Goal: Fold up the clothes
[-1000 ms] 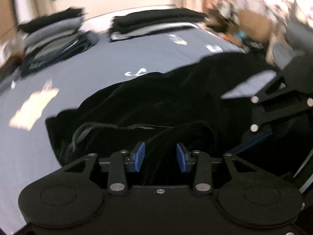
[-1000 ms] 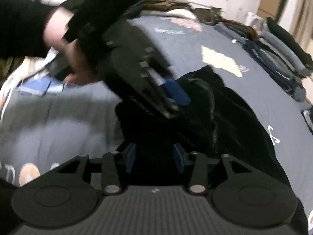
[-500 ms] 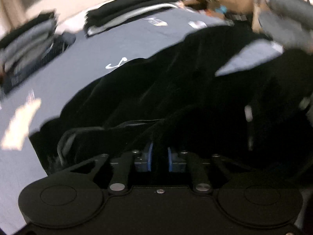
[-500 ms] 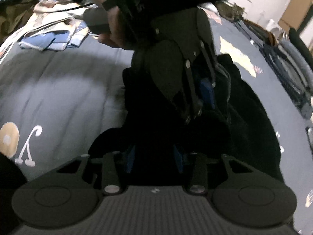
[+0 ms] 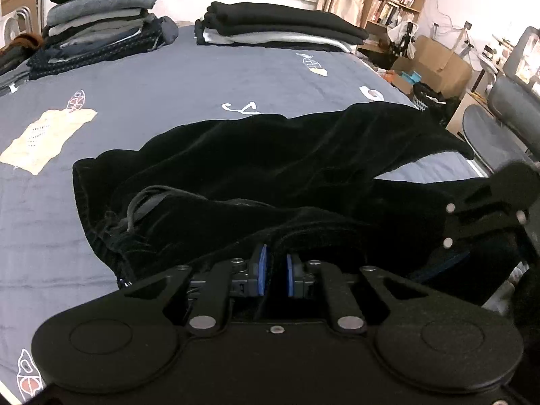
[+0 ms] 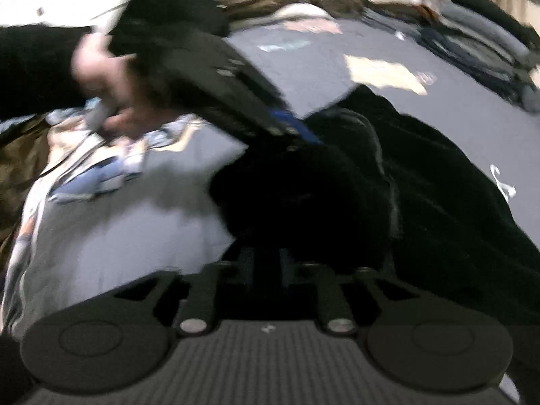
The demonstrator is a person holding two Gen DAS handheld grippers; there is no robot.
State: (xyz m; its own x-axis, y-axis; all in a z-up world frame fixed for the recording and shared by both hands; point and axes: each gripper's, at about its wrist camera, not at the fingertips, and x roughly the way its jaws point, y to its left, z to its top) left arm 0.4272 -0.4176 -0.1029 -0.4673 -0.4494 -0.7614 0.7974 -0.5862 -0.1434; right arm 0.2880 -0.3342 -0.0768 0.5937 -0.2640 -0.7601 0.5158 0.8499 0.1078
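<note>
Grey-blue bedspread (image 5: 175, 77), folded stacks (image 5: 280, 27) far, bookshelf (image 5: 395, 0) far right. Black trousers (image 5: 276, 162) lie left-right, waistband left. Left gripper (image 5: 273, 275) pinches fabric; right gripper's (image 6: 268, 270) jaws nip the trousers too.

Left view sharp, evenly lit – right view motion-blurred, dimmer

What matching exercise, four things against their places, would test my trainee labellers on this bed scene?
Things:
1. black trousers
2. tall mixed pile
3. low black pile
4. bookshelf

Places:
A. far left of bed
B. room's back right
C. spread in the foreground
D. far middle of bed

Pairs: 1-C, 2-A, 3-D, 4-B
</note>
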